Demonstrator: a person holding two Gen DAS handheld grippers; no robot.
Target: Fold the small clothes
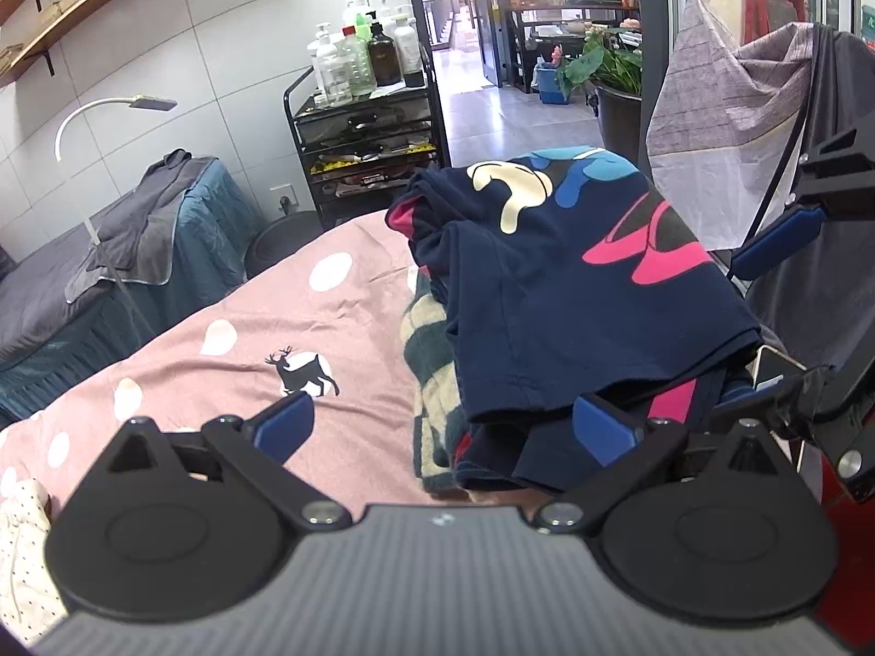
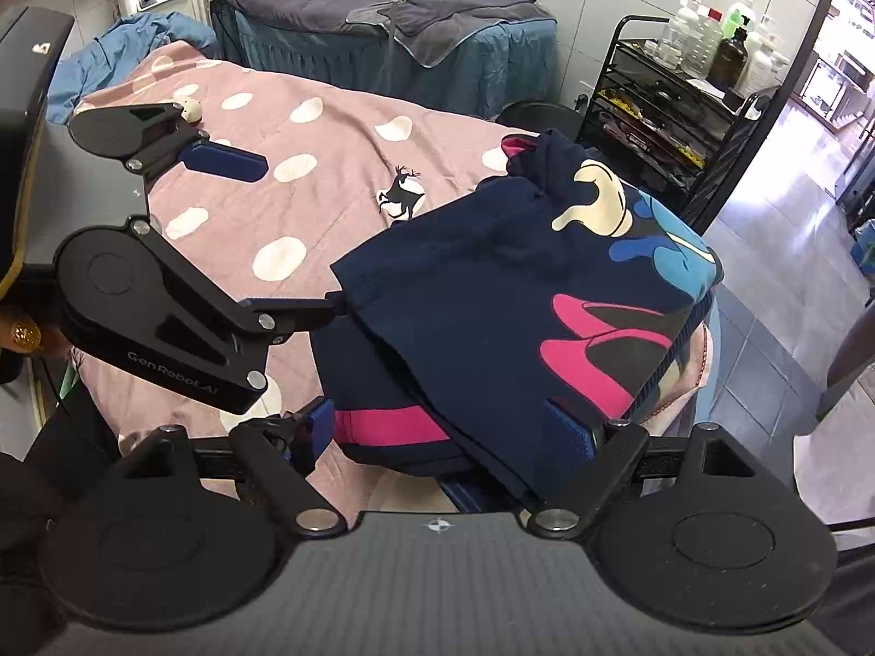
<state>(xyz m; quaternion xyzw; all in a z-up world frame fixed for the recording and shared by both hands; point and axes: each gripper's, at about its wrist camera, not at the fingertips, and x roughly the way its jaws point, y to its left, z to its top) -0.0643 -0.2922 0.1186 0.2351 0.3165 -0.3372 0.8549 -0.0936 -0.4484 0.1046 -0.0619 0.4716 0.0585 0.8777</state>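
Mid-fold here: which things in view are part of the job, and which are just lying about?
Job:
navy shirt, folded on the stack
striped garment under it
pink spotted sheet, the work surface
left gripper, open
right gripper, open

Lying about:
bottle cart
grey towel on the next bed
lamp
potted plant
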